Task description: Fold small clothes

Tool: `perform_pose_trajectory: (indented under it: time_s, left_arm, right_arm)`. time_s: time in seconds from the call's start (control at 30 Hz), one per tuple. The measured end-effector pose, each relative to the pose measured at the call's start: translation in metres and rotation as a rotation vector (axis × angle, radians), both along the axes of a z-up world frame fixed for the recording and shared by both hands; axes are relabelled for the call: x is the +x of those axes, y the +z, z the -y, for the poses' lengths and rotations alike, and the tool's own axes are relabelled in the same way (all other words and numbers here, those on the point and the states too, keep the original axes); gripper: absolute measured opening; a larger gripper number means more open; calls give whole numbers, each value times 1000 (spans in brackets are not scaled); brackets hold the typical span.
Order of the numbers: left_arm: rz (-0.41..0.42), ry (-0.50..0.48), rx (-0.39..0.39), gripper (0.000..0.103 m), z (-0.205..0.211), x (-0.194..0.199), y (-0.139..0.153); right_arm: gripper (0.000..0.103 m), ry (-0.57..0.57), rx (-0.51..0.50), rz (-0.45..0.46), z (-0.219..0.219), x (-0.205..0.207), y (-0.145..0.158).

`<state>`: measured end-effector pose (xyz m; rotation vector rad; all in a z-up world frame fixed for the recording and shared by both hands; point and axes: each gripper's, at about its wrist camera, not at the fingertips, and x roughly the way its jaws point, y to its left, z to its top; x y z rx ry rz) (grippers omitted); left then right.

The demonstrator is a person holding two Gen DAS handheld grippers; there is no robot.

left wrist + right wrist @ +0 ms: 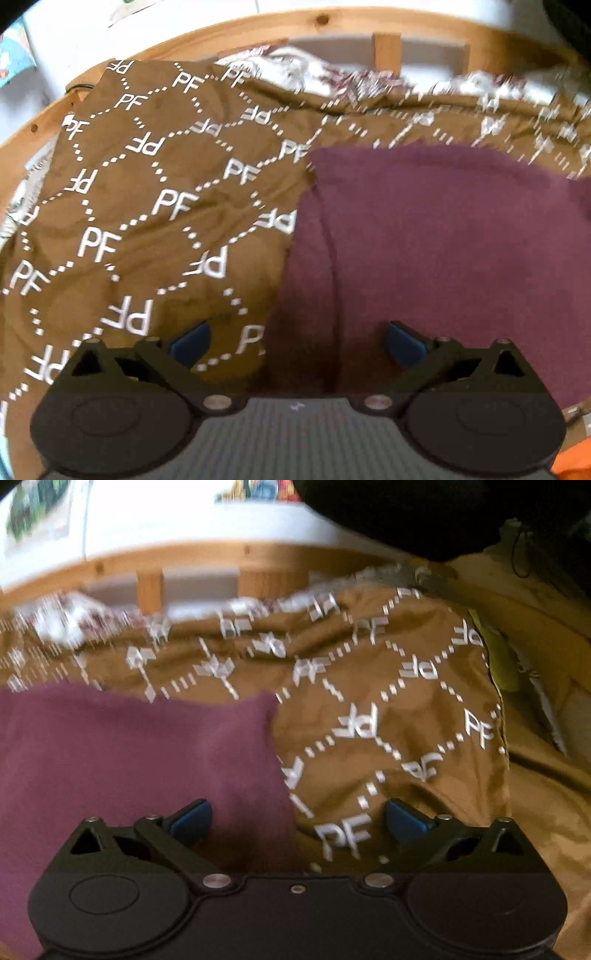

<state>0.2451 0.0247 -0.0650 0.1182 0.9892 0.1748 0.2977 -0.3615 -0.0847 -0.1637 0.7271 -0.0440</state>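
A maroon cloth lies flat on a brown blanket printed with white "PF" letters. My left gripper is open and empty, its blue pads spread over the cloth's left edge, close above it. In the right wrist view the maroon cloth fills the left side and the brown blanket the right. My right gripper is open and empty, straddling the cloth's right edge.
A wooden bed rail with slats runs along the far side, a white wall behind it. A patterned white sheet shows past the blanket. An orange item sits at the lower right corner. A yellow-green item lies at the blanket's right edge.
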Motion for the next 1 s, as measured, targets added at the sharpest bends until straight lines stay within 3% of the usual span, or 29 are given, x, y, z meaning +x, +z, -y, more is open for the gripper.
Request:
perform_pose_trajectory:
  time_s: [0.07,0.3,0.57,0.83,1.0]
  left_arm:
    - [-24,9,20,102,-1,1,-4]
    - [-59,38,-17,102,-8,4,-8]
    - [-71,62,-60,102,-15,5,-8]
    - [-65,52,-84,102,-14,5,-7]
    - [-70,45,-67,102,-12,4,-8]
  right_arm:
    - [102,1,-5,-15,3,1,-5]
    - [102,6,-21,-12,2,-1,-5]
    - [102,-13,-19,13,-1,-16,13]
    - [102,-23,104,5,-10,-44,24]
    - [102,75,112,-61,-38,-58,14]
